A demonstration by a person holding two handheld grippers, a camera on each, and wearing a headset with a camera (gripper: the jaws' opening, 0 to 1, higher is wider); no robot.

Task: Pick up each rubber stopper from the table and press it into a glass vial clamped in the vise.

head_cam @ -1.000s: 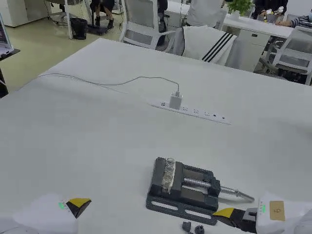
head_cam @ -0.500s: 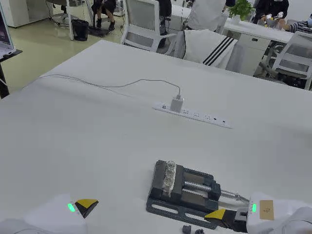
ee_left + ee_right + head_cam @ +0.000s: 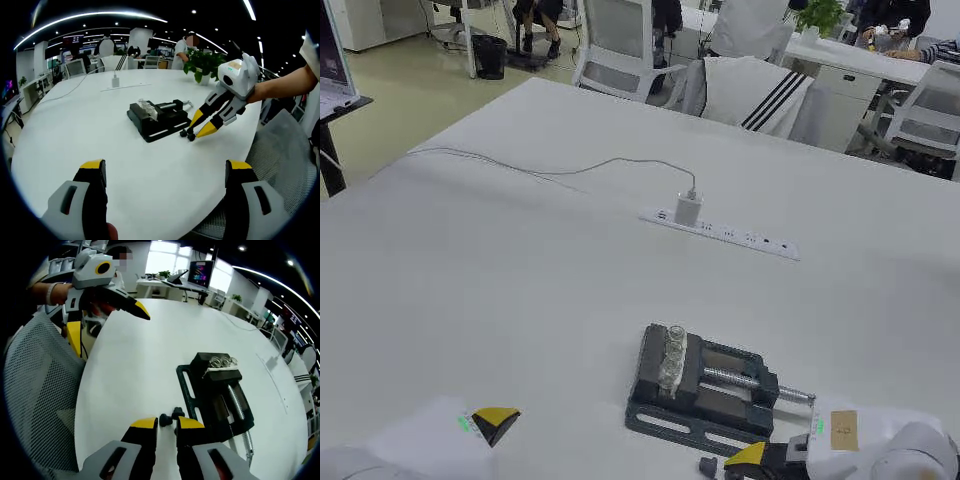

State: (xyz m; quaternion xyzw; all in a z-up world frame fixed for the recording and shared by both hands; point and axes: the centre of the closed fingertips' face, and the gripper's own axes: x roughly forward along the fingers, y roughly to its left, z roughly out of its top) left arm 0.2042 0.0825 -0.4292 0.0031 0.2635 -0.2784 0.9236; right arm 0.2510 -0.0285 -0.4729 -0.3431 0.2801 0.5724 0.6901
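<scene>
The right gripper (image 3: 167, 426) is low over the table (image 3: 140, 365) at its near edge, jaws a little apart with only a narrow gap. One stopper (image 3: 164, 420) sits right at the mouth of that gap, between the yellow tips. I cannot tell whether either tip touches it, and it does not look clamped yet. A second stopper (image 3: 178, 414) lies just beyond, touching the first or nearly so. The narrow opening seems meant to take one and leave the other.

Both lie on the table just near of the vise (image 3: 215, 390), beside its base rail, so the carry is short. The vise grips a short row of vials (image 3: 221, 361) toward its left end, upright with mouths up, ready to be pressed into from above. Its screw runs off to the right. None looks stoppered, though they are small, so the task seems to be at its start.

The left gripper (image 3: 166, 172) hangs well to the left over bare table, jaws wide and empty. It is probably idle because the vise does the steadying. Far beyond, a power strip (image 3: 720, 228) with a charger (image 3: 687, 210) lies well apart from the work.

The next move calls for closing on the near stopper and lifting it clear of its neighbour. Small rubber may roll or squirt from the tips.
</scene>
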